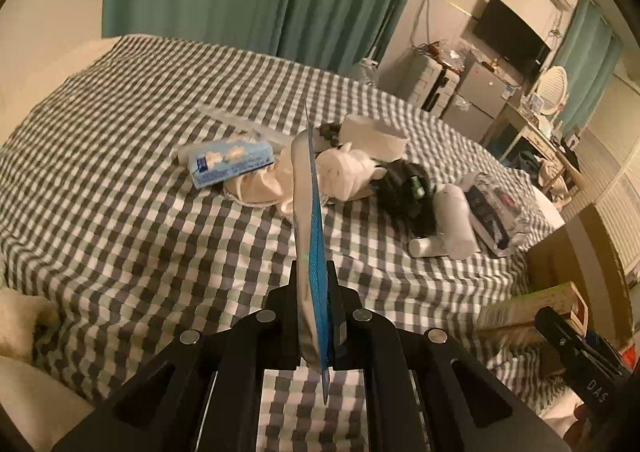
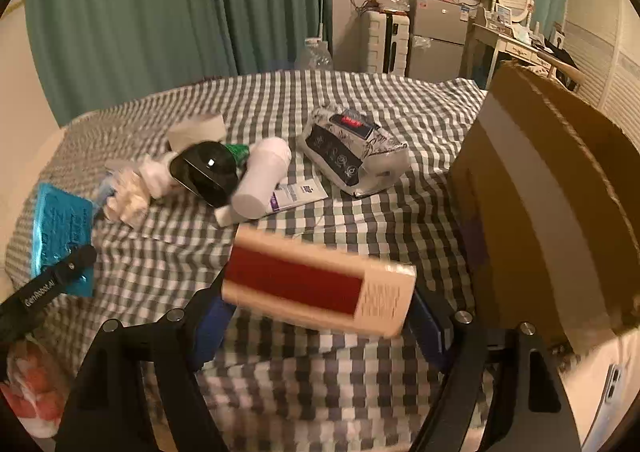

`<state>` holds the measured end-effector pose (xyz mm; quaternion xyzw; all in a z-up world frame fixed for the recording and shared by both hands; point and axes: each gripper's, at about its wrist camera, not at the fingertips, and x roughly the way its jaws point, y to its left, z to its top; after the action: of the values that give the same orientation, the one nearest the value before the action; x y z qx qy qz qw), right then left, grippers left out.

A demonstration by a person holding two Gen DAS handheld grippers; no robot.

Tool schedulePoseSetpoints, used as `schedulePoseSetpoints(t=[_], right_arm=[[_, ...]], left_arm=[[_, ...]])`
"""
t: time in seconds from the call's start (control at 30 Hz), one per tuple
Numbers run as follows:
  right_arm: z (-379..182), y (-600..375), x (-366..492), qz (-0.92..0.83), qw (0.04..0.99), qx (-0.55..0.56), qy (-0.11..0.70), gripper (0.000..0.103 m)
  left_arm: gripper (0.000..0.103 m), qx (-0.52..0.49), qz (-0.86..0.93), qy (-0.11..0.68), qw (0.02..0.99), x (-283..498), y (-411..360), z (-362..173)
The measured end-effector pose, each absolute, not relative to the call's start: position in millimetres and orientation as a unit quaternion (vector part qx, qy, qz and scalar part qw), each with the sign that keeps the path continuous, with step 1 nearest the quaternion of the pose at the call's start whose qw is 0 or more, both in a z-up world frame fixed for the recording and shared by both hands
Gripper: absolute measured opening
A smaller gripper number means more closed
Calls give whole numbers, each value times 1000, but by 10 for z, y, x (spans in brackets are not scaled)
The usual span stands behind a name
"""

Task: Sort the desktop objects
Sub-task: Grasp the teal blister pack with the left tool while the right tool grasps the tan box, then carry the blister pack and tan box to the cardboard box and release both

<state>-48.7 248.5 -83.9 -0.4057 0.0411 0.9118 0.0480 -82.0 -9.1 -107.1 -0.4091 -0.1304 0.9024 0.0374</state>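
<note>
My left gripper (image 1: 316, 272) is shut on a thin blue packet (image 1: 314, 219), seen edge-on and standing up between the pads above the checked bed cover (image 1: 120, 191). The right wrist view shows that packet's blue face (image 2: 60, 219) at the far left with a black finger (image 2: 76, 258) on it. My right gripper (image 2: 320, 304) is shut on a cream and red box (image 2: 316, 284), held crosswise between its blue pads (image 2: 212, 316) above the bed. The box (image 1: 528, 304) also shows at the right edge of the left wrist view.
On the bed lie a blue tissue pack (image 1: 230, 163), a white plush toy (image 1: 344, 171), a black rounded object (image 2: 204, 171), a white bottle (image 2: 260, 179) and a patterned pouch (image 2: 352, 147). A tall cardboard box (image 2: 540, 191) stands at the right. Green curtains hang behind.
</note>
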Motion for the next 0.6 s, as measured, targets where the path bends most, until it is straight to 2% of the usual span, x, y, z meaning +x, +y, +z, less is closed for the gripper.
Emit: schedulePoseSetpoints(t=[0.6], right_arm=[[-290,2169,-111,935,20,-352,31,77]], left_arm=[[8,-378,919,-106,33,-596,-171,-484]])
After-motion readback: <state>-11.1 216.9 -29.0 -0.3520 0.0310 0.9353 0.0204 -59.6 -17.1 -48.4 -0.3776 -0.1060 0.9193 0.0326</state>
